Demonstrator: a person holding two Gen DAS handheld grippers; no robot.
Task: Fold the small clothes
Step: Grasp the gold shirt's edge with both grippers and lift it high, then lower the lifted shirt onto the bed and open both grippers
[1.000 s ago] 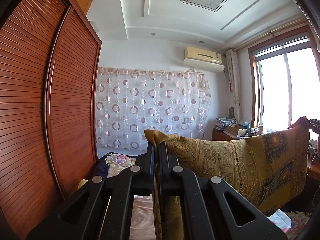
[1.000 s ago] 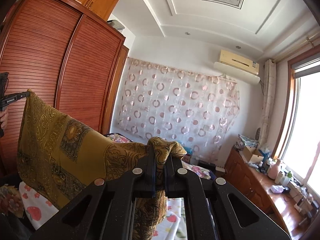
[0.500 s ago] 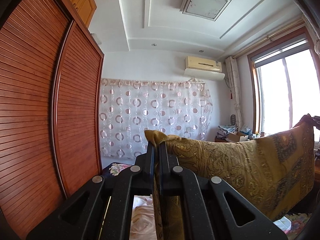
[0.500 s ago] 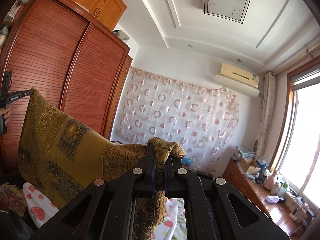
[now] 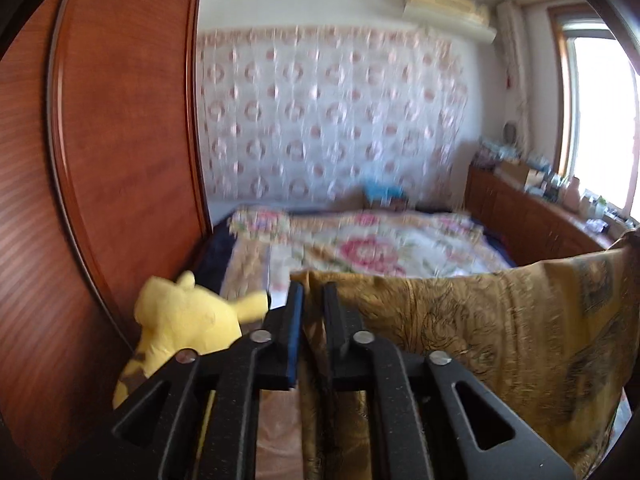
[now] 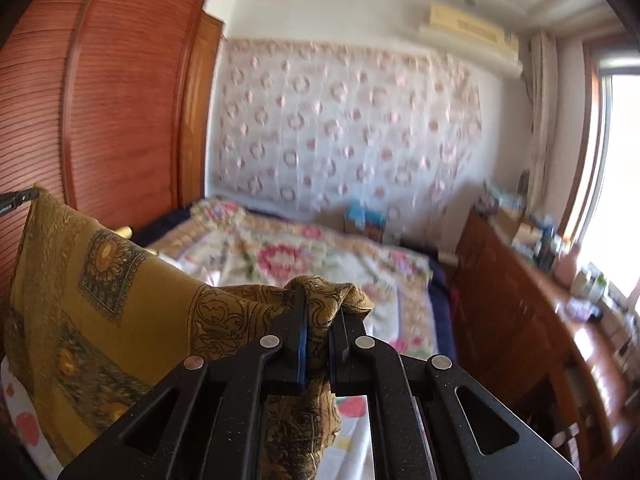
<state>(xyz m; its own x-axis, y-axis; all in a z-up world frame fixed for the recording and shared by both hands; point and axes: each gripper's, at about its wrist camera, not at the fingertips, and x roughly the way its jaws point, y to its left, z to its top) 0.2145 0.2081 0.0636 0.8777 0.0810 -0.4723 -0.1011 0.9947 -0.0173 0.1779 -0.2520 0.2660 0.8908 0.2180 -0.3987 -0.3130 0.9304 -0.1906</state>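
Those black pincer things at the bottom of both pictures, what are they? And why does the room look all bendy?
They are not a robot. A person holds one hand-held gripper in each hand, like big tongs, and each carries a wide-angle camera that bends the room. One picture looks along the left hand-held gripper, the other along the right hand-held gripper. Stretched between them hangs a mustard-yellow patterned cloth, one corner at each gripper. Both sets of jaws are opening now, with cloth still between them. Below lies a bed with a flowery cover. A yellow plush toy sits beside the brown wooden wardrobe.
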